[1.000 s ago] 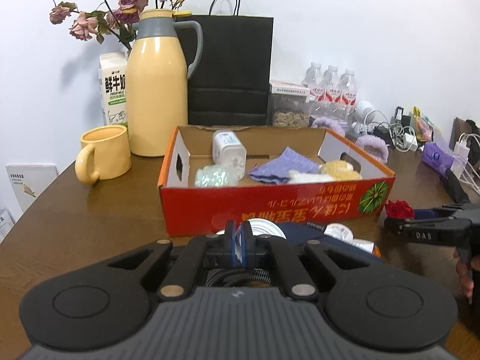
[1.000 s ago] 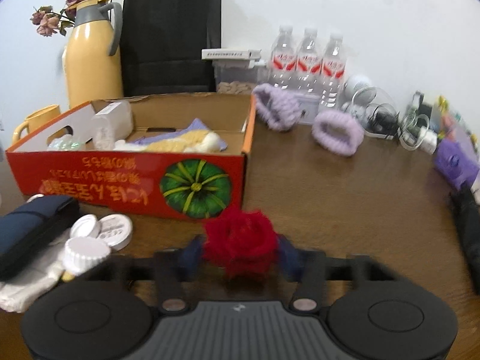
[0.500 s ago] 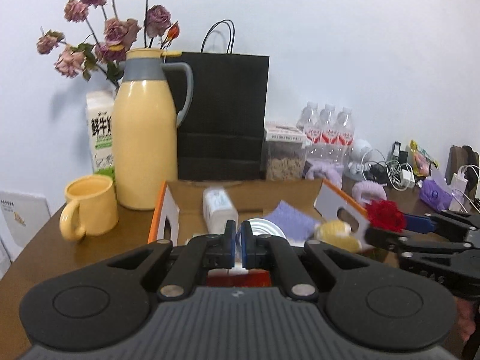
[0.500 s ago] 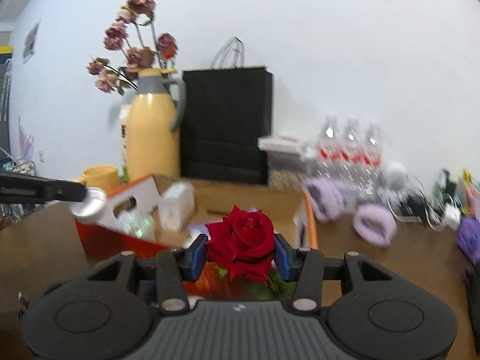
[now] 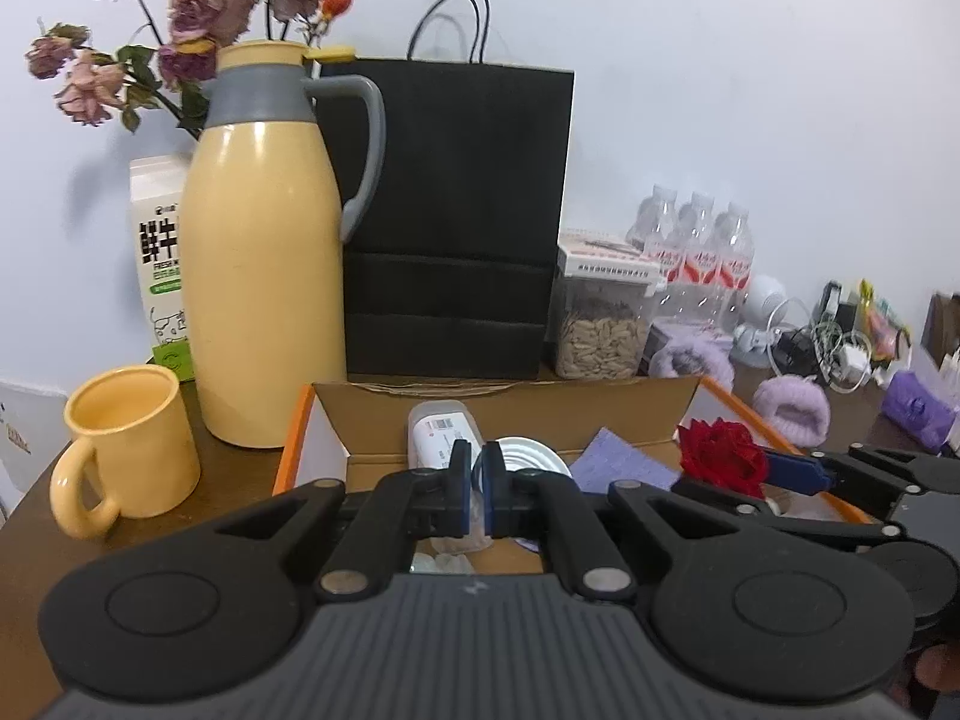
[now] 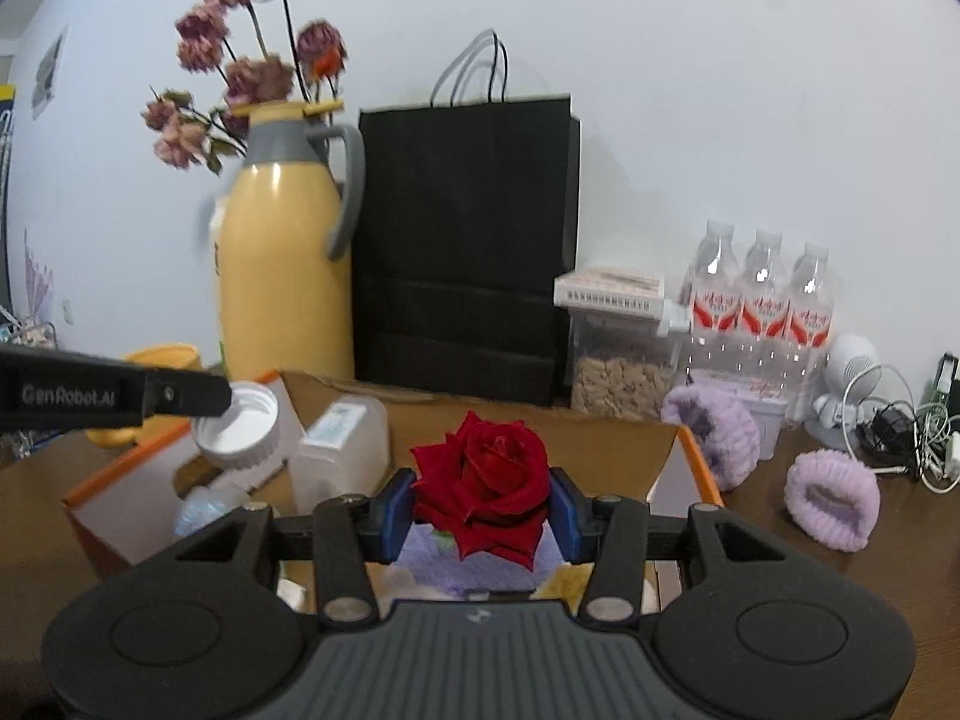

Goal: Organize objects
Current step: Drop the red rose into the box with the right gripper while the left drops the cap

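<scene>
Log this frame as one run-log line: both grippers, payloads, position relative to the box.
left gripper: shut on white lid | right gripper: shut on red rose | both over orange cardboard box | nothing released

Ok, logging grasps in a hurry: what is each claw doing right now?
Left claw: shut on a white screw lid, pinched by its rim.
Right claw: shut on a red rose.

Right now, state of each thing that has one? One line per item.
Left tongs: shut on the white cap's rim.
White cap: held above the box, open side showing.
Right tongs: shut on the red rose.
Red rose: held over the box.
Cardboard box: open, partly filled.
Yellow mug: upright.
Thermos jug: upright.
</scene>
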Demonstrator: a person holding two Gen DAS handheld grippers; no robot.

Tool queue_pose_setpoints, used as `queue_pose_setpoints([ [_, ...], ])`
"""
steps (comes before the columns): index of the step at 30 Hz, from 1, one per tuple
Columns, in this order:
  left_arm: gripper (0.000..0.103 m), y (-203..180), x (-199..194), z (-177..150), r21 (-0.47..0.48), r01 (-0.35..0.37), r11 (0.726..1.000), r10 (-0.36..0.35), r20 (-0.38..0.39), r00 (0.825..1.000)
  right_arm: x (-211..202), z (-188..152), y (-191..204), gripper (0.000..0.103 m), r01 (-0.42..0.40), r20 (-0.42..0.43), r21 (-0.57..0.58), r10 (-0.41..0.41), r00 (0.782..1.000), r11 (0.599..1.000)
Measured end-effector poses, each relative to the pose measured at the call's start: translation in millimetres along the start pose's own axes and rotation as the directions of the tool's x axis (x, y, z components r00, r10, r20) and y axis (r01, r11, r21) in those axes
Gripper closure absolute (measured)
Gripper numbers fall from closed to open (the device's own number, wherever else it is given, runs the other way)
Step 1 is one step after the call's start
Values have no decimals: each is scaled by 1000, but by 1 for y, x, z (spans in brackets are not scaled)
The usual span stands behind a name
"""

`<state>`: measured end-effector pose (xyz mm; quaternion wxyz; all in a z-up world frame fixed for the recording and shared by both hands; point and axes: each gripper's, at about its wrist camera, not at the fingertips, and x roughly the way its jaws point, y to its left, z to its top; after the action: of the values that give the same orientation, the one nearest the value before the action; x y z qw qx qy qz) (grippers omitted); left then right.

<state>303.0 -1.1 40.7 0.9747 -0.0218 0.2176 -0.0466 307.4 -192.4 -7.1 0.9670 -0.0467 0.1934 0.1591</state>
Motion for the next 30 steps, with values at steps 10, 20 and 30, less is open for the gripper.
queue_pose_setpoints([
  [10,16,2,11,-10,-10,-54,998,54,10,998,10,-12,-9,4,12,-47,21,-11,999,1000],
  [20,0,0,6,-12,-29,-99,995,100,57,993,0,-10,-8,0,47,-25,7,-46,999,999],
  [30,0,-4,-8,-15,-26,-92,995,94,76,993,-11,-9,-6,0,60,-5,-17,-60,998,998],
])
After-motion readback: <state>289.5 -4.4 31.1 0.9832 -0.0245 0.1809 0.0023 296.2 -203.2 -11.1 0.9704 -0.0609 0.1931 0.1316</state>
